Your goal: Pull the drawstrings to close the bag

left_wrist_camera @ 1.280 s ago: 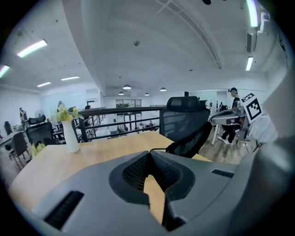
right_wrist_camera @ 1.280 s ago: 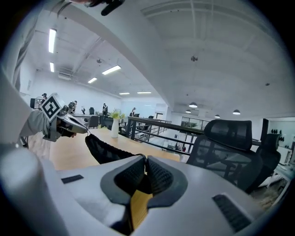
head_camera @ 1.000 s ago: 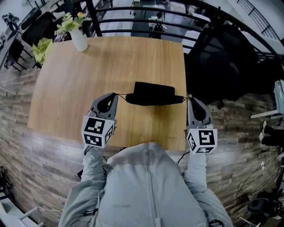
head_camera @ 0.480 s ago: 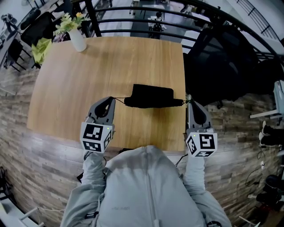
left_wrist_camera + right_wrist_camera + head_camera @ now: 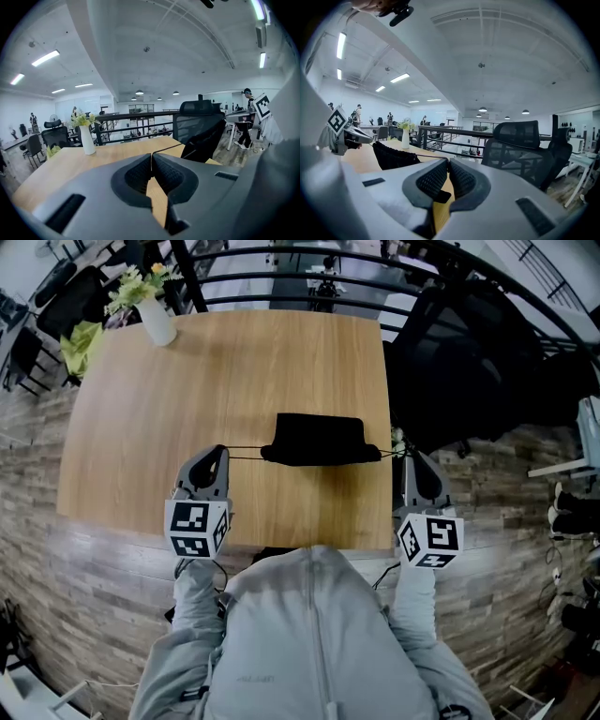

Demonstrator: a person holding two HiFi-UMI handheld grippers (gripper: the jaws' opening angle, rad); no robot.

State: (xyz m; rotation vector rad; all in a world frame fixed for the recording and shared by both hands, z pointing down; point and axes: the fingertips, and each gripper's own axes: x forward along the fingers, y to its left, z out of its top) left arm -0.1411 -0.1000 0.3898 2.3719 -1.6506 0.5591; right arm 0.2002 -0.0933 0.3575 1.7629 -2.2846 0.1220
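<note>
Left gripper [image 5: 221, 452] and right gripper [image 5: 411, 456] each pinched a taut string [image 5: 246, 453]; the mid-frame bag [image 5: 314, 439] looked nearly cinched.

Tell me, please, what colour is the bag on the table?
The bag is black, clearest in the head view.

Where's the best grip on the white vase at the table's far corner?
Probably mid-body on the white vase, jaws coming in level from the side. It stands upright and slim, and the flowers fill its mouth, so a top approach looks blocked.
</note>
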